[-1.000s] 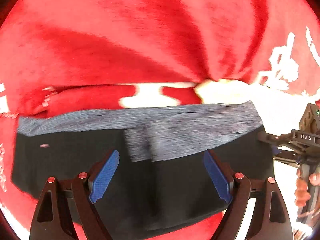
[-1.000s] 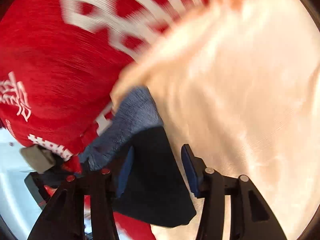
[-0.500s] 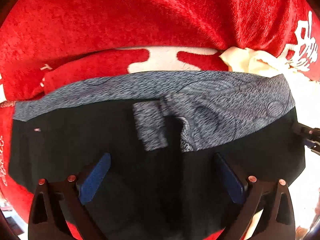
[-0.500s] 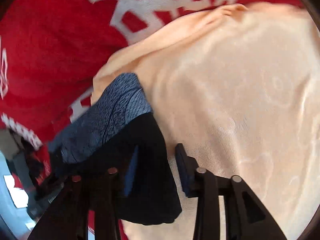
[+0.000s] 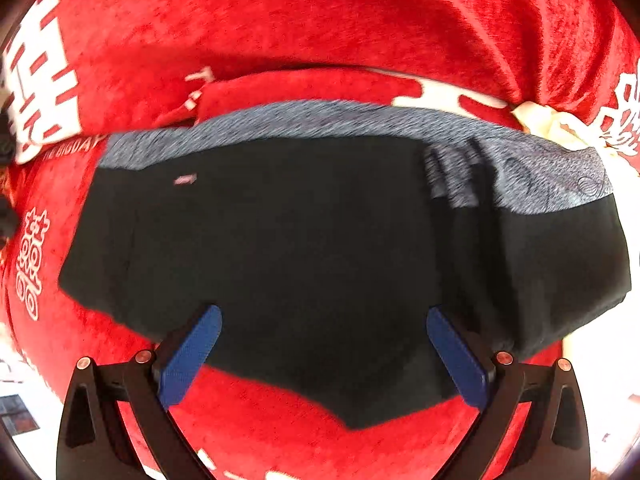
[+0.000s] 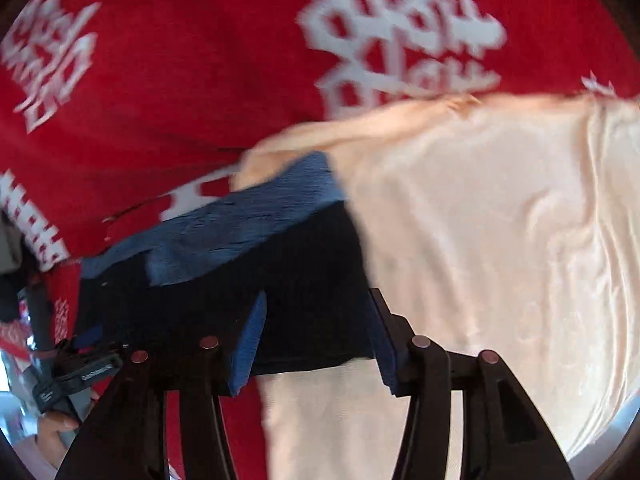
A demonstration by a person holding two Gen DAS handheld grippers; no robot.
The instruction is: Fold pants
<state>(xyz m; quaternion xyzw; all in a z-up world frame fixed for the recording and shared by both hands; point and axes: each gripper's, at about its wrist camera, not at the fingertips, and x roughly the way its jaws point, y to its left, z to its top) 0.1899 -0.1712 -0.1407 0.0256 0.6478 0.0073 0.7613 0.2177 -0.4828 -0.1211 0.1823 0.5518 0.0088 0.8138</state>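
Note:
Black pants [image 5: 304, 248] with a grey-blue waistband [image 5: 360, 124] lie folded and flat on a red blanket [image 5: 280, 20]. My left gripper [image 5: 320, 344] is open, its blue pads [image 5: 188, 350] just above the near edge of the pants, holding nothing. In the right wrist view the same pants [image 6: 280, 280] lie partly on a cream cloth [image 6: 500, 240]. My right gripper [image 6: 316, 340] is open over the pants' near right corner, empty. The left gripper [image 6: 76, 376] shows at the lower left there.
The red blanket has white printed characters [image 6: 400, 48] and is rumpled behind the waistband. The cream cloth spreads to the right of the pants and shows in the left wrist view [image 5: 548, 124]. A pale surface [image 5: 600, 380] borders the blanket at lower right.
My right gripper has opened wider and drawn back from the pants corner. My left gripper has shifted left and backed off, so more of the pants shows. The pants lie still.

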